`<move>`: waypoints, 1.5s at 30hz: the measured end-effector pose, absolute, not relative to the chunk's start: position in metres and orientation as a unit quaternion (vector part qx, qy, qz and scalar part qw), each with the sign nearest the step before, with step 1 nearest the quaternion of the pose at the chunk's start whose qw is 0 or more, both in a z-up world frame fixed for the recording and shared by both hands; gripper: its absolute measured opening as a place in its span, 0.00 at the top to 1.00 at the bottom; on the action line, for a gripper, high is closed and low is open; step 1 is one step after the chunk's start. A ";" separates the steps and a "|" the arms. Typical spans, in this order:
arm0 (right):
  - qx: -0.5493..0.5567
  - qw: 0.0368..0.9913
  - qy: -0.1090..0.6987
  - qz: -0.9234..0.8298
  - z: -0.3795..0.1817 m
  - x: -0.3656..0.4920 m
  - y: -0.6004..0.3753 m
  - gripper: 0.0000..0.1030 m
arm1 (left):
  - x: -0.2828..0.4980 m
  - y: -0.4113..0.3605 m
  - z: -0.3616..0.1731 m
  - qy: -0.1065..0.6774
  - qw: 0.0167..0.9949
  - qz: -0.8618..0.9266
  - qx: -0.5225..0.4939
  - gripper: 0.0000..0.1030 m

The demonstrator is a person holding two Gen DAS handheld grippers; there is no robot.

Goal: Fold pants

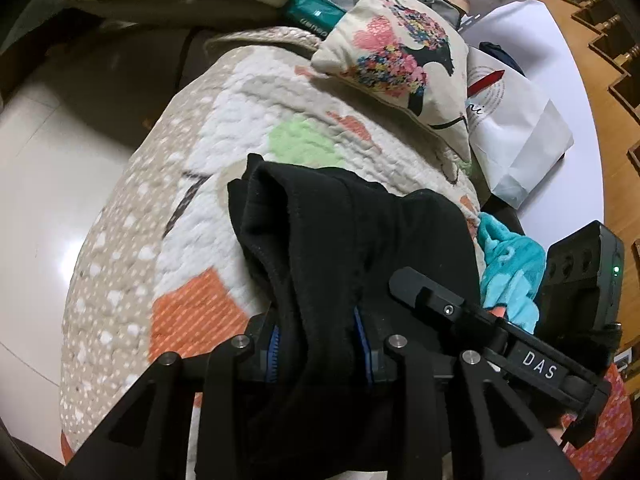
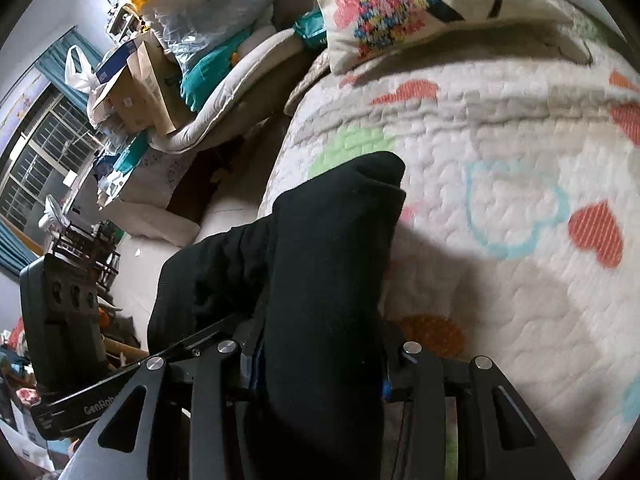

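Note:
The black pants [image 1: 344, 240] are bunched and held up above a quilted bed cover [image 1: 240, 128] with heart shapes. My left gripper [image 1: 322, 344] is shut on a thick fold of the pants, which fills the space between its blue-padded fingers. My right gripper [image 2: 320, 368] is shut on another bunched part of the black pants [image 2: 332, 248], which sticks out past the fingers and hangs to the left. In the left wrist view the other gripper [image 1: 500, 328] lies close at the right, touching the same cloth. In the right wrist view the other gripper [image 2: 60, 320] shows at the left.
A printed cushion [image 1: 400, 52] lies at the head of the quilt, also seen in the right wrist view [image 2: 392, 8]. A turquoise cloth [image 1: 512, 264] and a white paper bag [image 1: 520, 136] lie at the right. Piled bags and boxes [image 2: 160, 60] stand beside the bed, with floor [image 1: 48, 184] at the left.

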State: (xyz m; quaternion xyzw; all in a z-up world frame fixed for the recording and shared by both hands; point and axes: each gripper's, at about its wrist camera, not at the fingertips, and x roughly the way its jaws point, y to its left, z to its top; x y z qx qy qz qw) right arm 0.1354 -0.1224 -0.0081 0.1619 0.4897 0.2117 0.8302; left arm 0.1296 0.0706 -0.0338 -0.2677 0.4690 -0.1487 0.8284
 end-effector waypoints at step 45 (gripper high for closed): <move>0.236 0.832 0.492 0.095 -0.050 0.233 -0.222 0.22 | 0.267 0.041 -0.089 0.494 0.761 -0.198 -0.370 0.44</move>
